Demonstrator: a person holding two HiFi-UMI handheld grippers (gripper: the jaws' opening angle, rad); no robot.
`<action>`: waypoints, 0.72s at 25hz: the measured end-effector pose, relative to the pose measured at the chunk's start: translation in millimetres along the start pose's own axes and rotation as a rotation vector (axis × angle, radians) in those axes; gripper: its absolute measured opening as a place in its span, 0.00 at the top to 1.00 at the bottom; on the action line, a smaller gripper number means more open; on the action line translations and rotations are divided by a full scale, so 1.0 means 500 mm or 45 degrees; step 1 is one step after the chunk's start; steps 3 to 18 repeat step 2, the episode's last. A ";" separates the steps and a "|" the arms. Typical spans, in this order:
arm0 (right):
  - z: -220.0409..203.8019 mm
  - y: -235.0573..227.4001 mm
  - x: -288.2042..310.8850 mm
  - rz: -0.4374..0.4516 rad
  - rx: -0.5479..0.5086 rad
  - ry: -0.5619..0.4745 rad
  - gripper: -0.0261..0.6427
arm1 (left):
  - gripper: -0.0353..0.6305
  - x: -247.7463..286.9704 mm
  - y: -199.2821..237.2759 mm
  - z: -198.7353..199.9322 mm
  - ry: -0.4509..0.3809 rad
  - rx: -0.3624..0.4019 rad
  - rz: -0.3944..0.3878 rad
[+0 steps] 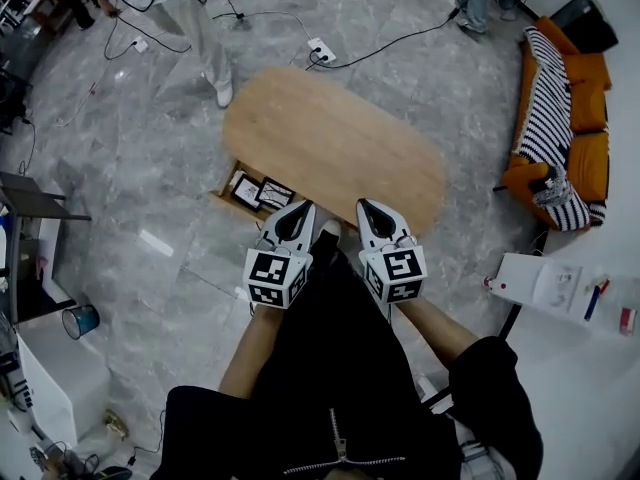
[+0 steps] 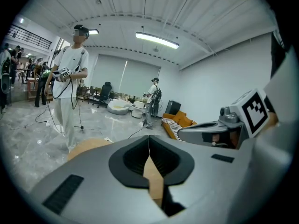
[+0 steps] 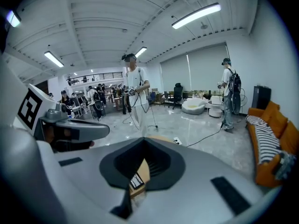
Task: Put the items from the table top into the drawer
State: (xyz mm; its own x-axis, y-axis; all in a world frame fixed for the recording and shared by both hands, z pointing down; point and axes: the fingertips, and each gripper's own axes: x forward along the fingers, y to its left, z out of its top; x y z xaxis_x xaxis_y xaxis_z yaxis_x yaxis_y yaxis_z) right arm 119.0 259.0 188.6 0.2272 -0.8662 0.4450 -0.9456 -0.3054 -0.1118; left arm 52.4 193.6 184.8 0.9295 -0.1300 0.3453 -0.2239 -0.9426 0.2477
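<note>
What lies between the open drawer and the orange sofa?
In the head view: the oval wooden table, its top bare, then a strip of grey floor.

The oval light-wood table top (image 1: pixel 330 148) is hiding the back of the open wooden drawer (image 1: pixel 219 194) at its seven o'clock. The flat black-and-white items (image 1: pixel 247 190) inside are showing too small for me to name.

Right gripper (image 3: pixel 143 139), fingers (image 3: pixel 161 162) pressed together, wooden table (image 3: pixel 141 170) beyond
</note>
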 end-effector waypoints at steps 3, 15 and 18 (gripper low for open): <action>0.001 -0.010 -0.005 -0.005 0.001 -0.004 0.95 | 0.93 0.007 -0.008 0.002 0.000 0.004 -0.005; 0.001 -0.010 -0.005 -0.005 0.001 -0.004 0.95 | 0.93 0.007 -0.008 0.002 0.000 0.004 -0.005; 0.001 -0.010 -0.005 -0.005 0.001 -0.004 0.95 | 0.93 0.007 -0.008 0.002 0.000 0.004 -0.005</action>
